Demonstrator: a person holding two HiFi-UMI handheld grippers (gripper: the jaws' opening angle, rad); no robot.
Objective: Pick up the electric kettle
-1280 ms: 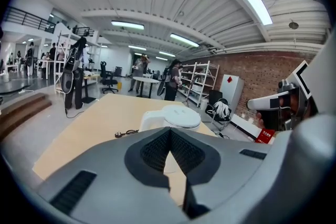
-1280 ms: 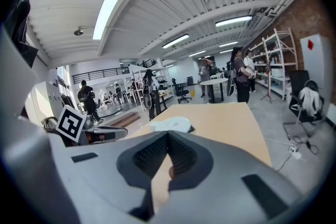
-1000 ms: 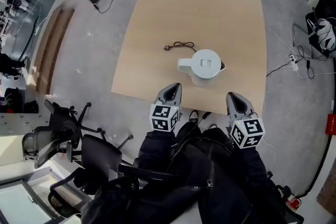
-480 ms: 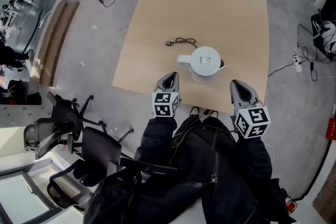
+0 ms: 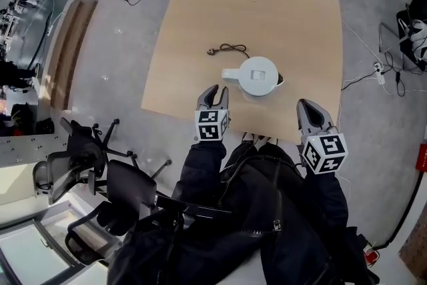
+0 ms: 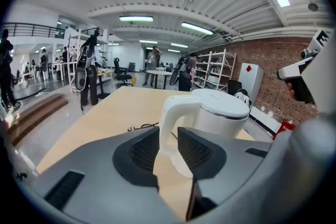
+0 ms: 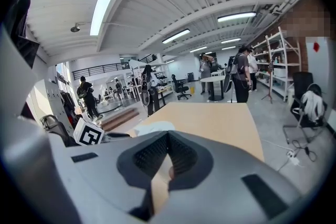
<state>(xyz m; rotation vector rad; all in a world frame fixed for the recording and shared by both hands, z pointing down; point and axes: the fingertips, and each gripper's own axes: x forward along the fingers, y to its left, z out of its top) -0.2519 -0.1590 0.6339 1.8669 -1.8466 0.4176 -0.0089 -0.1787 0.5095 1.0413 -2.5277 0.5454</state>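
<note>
— Head view first: where did we stand with the task?
— We were on the approach, with nothing lifted yet. The electric kettle (image 5: 259,75) sat upright on the wooden table (image 5: 267,3), close to its near edge. Its handle (image 5: 230,75) stuck out toward our left gripper (image 5: 213,93), which was near the handle but apart from it. Our right gripper (image 5: 309,110) hung at the table's near edge on the other side, clear of the kettle. A thin dark cord (image 5: 228,49) lay loose on the table behind it.
— And the left gripper view?
— Its jaws had just been opening and stood apart, with nothing between the pads. The handle (image 6: 176,113) lined up with the gap, just ahead. We judged that the next move called for a straight push forward until the pads flanked the handle's upright part, and then a close.
— What was it made of?
— We saw a rounded body of smooth white plastic, a flat lid and a thick, squared loop of a handle. We reckoned that slick surface would need a firm squeeze from the ribbed pads, or the kettle might swing.
— The right gripper view?
— Its jaws were together and empty. Only the kettle's white top (image 7: 152,127) peeked over them, with the pale matte table stretching beyond
</note>
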